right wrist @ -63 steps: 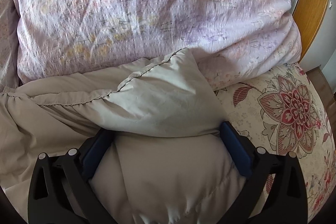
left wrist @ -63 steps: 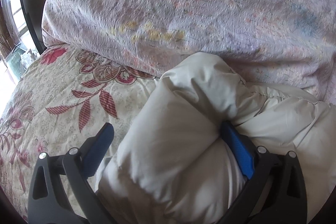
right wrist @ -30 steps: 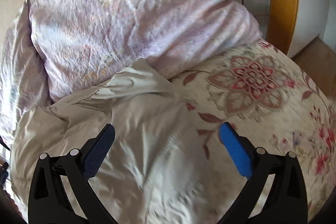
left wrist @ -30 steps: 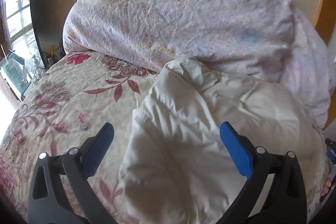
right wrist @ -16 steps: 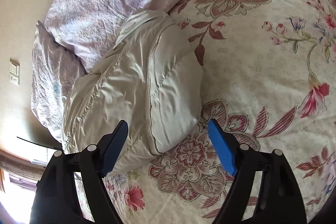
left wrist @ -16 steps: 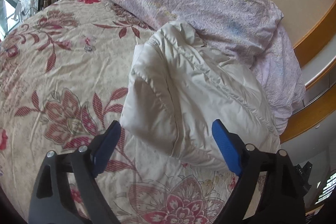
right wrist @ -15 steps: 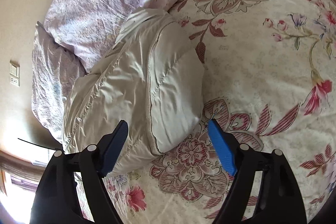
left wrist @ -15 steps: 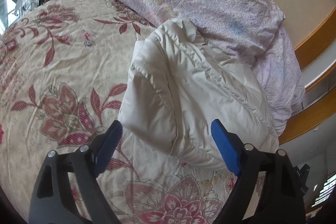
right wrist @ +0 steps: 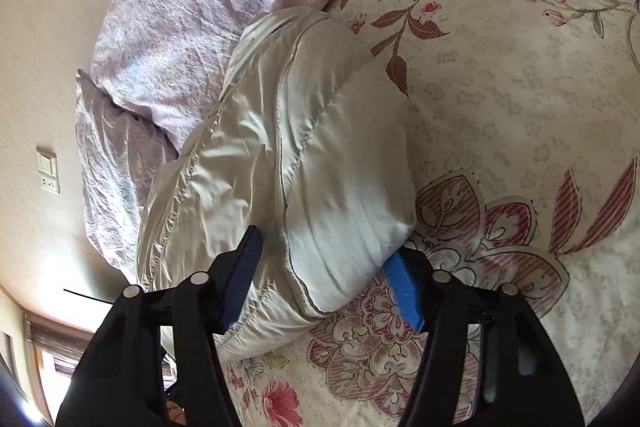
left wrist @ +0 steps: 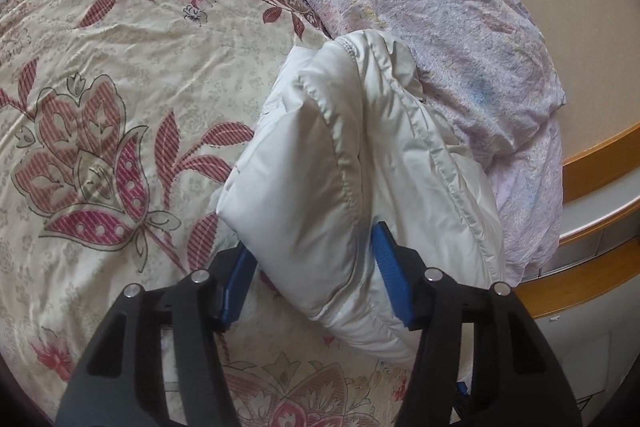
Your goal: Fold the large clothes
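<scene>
The folded cream padded jacket (left wrist: 352,163) is lying on the floral bedspread (left wrist: 112,75), its far end butting against the lilac duvet (left wrist: 420,7), and wide bare bedspread is lying open on the jacket's outer side in each wrist view. The left gripper (left wrist: 316,279) and right gripper (right wrist: 324,275) are each closing their blue pads around a near corner of the jacket, with the padding bulging between the pads and touching them. No brand or readable writing is showing anywhere.
</scene>
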`<action>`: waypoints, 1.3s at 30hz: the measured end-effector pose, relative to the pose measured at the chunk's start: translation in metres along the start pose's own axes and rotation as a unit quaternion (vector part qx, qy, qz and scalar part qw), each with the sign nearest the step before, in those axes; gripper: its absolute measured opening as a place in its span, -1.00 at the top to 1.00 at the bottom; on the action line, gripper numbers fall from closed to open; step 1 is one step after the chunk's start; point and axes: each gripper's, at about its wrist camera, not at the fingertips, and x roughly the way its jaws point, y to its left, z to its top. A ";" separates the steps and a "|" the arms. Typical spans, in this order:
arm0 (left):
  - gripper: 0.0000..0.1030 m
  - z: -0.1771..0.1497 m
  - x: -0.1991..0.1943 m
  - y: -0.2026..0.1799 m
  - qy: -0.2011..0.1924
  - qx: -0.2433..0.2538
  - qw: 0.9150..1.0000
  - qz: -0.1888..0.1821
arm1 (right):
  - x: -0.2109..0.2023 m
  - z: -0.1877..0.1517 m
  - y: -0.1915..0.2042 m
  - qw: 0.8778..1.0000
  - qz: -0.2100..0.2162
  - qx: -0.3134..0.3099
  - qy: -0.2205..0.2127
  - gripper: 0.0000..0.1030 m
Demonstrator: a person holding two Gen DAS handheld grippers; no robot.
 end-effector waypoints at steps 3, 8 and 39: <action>0.30 0.001 -0.003 0.001 -0.007 -0.008 1.000 -0.011 | 0.000 0.000 -0.003 1.000 0.008 0.003 -0.007 0.27; 0.47 0.005 -0.013 -0.006 -0.011 0.005 1.000 -0.019 | -0.011 0.000 0.005 1.000 0.017 -0.014 -0.019 0.48; 0.51 -0.060 -0.155 0.061 -0.024 0.052 0.998 -0.012 | -0.095 -0.110 -0.005 0.994 0.059 -0.086 0.026 0.56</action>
